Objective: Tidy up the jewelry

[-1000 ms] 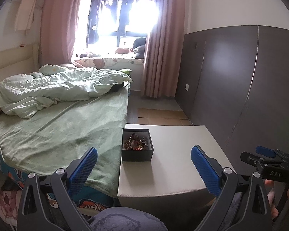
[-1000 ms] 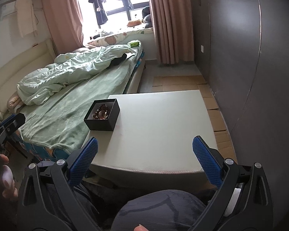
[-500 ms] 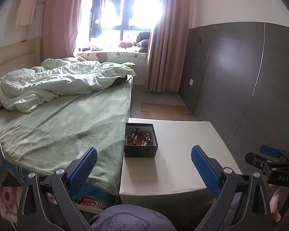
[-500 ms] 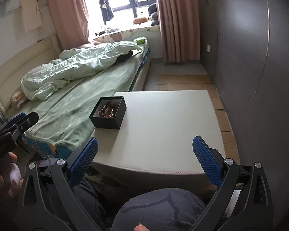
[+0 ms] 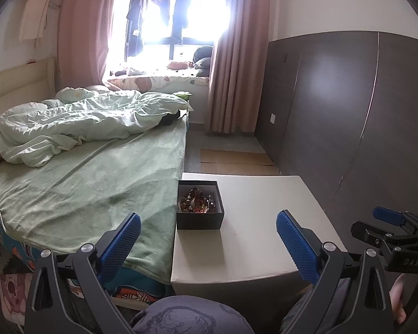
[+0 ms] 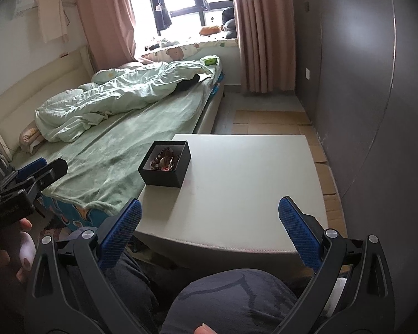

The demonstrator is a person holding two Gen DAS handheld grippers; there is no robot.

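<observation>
A small black open box (image 5: 200, 205) holds a heap of beaded jewelry (image 5: 197, 201) and stands at the left edge of a low white table (image 5: 264, 222). The box also shows in the right wrist view (image 6: 165, 167), with the beads (image 6: 164, 160) inside, on the same table (image 6: 250, 183). My left gripper (image 5: 207, 246) is open and empty, short of the table's near edge and in line with the box. My right gripper (image 6: 209, 233) is open and empty, over the near edge, to the right of the box. Each gripper shows at the edge of the other's view.
A bed with a green sheet (image 5: 83, 189) and a crumpled duvet (image 5: 78, 122) adjoins the table's left side. A dark panelled wall (image 5: 348, 125) runs along the right. Cardboard sheets (image 5: 234, 157) lie on the floor beyond the table. The person's knees (image 6: 231, 300) are below the grippers.
Both views have drawn a little closer to the table and tilted slightly. The box stays put. Both grippers stay open.
</observation>
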